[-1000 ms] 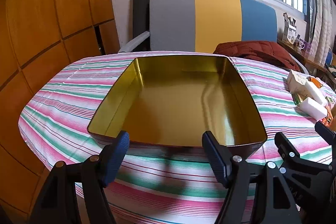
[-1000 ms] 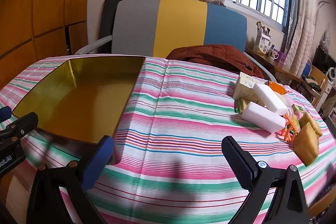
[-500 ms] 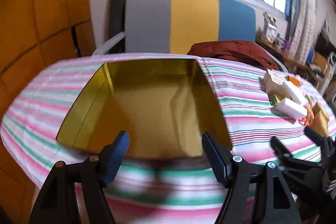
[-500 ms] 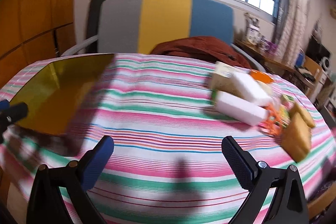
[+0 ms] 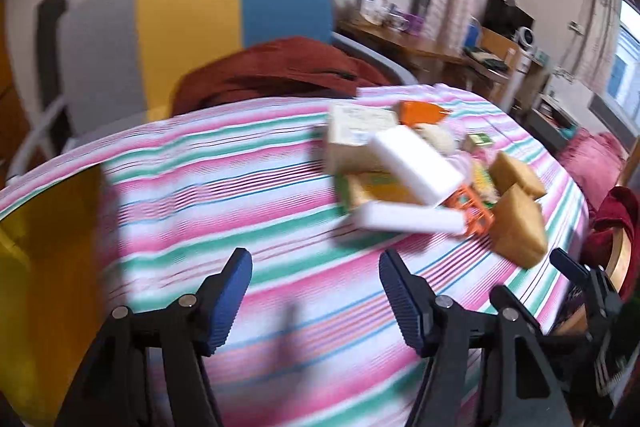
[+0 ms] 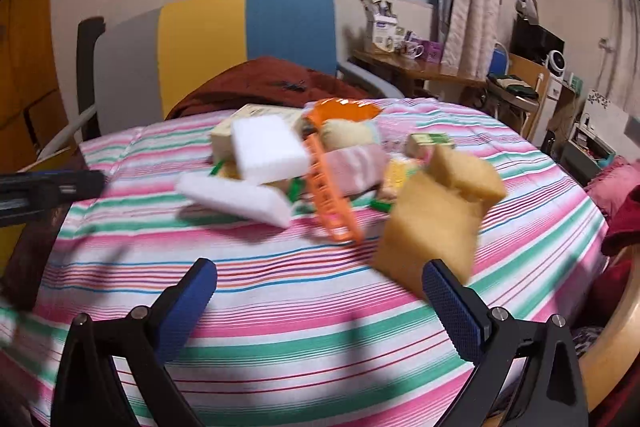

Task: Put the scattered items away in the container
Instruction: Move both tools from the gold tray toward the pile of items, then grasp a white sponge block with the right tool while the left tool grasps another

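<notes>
Left gripper narrowing, empty; right gripper released; near-right tan sponge looks light, squashy: pinch its flat sides

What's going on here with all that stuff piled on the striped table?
A person holds a hand-held gripper in each hand and is tidying a pile of sponges and small packets into a gold tin at the table's left edge. Both point at the pile. The left hand-held gripper has just been closing a little with nothing between its fingers; the right hand-held gripper is open and empty, near a tan sponge. Nothing is picked up yet.
</notes>
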